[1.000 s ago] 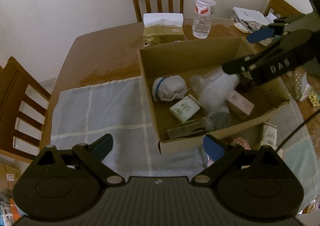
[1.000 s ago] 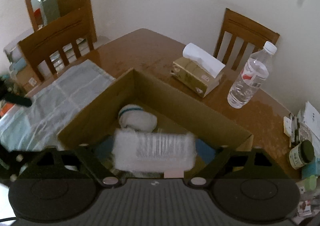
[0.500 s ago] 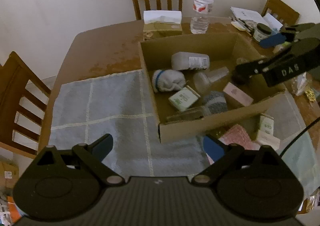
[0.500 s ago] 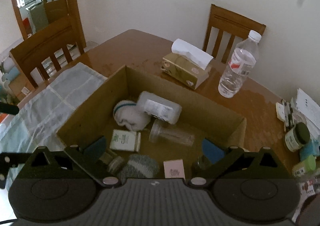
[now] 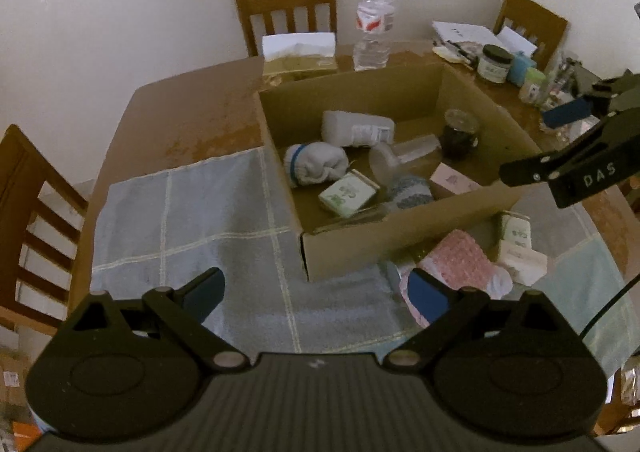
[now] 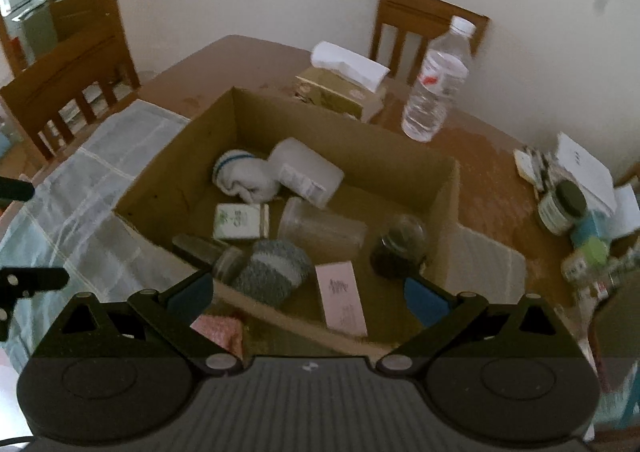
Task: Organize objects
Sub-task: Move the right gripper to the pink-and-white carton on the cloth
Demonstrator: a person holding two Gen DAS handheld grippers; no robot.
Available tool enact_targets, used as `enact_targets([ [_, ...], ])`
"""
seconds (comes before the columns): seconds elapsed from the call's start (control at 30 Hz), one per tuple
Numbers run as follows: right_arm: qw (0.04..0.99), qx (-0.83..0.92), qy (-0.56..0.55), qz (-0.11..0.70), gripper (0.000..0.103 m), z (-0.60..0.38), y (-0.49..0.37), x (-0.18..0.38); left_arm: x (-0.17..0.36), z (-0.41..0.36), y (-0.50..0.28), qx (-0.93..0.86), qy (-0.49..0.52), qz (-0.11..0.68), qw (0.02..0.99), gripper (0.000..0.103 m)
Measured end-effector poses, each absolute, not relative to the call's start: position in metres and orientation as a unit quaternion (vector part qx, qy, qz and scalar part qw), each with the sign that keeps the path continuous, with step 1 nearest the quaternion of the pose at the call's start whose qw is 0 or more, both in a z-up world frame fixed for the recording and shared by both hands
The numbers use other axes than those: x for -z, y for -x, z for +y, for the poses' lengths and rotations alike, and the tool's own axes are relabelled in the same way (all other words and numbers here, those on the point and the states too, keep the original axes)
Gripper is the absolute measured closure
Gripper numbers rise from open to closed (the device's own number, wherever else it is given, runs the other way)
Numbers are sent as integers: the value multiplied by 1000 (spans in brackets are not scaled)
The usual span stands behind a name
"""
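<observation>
An open cardboard box (image 5: 404, 236) (image 6: 180, 156) sits on a pale checked cloth (image 5: 192, 212). Inside lie a white bottle (image 5: 356, 127) (image 6: 306, 172), a white sock roll (image 5: 314, 164), a green-white packet (image 5: 347, 194), a clear cup (image 6: 320, 230), a grey sock roll (image 6: 276, 272), a pink box (image 6: 340, 298) and a dark jar (image 6: 400, 248). My left gripper (image 5: 316, 294) is open and empty above the cloth, in front of the box. My right gripper (image 6: 306, 296) is open and empty over the box's near edge; it also shows in the left wrist view (image 5: 560, 144).
A pink bubble-wrap item (image 5: 456, 260) and two small boxes (image 5: 518, 248) lie on the cloth beside the box. A tissue box (image 5: 298, 56) and water bottle (image 5: 374, 24) stand behind it. Jars and papers (image 5: 496, 60) crowd the far right. Wooden chairs surround the table.
My right gripper let go of the white bottle, which now lies in the box, then opened and drew back to the right. The left gripper stayed open and pulled back slightly.
</observation>
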State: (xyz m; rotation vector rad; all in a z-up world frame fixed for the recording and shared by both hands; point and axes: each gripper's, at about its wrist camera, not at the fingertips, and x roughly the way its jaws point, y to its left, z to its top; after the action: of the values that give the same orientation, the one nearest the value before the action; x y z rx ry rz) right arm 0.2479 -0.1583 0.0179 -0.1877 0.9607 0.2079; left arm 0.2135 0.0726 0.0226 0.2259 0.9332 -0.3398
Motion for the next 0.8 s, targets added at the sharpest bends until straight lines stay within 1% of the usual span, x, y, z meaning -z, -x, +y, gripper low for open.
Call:
enact_targets([
  [0.23, 874, -49, 61, 480, 0, -165, -222, -2, -14, 77, -203, 191, -113, 444, 868, 4],
  [0.47, 859, -9, 31, 510, 0, -175, -203, 30, 0, 78, -195, 197, -107, 455, 862, 4],
  [0.8, 832, 38, -71, 548, 0, -195, -225, 78, 5, 71, -186, 178, -100, 457, 865, 4],
])
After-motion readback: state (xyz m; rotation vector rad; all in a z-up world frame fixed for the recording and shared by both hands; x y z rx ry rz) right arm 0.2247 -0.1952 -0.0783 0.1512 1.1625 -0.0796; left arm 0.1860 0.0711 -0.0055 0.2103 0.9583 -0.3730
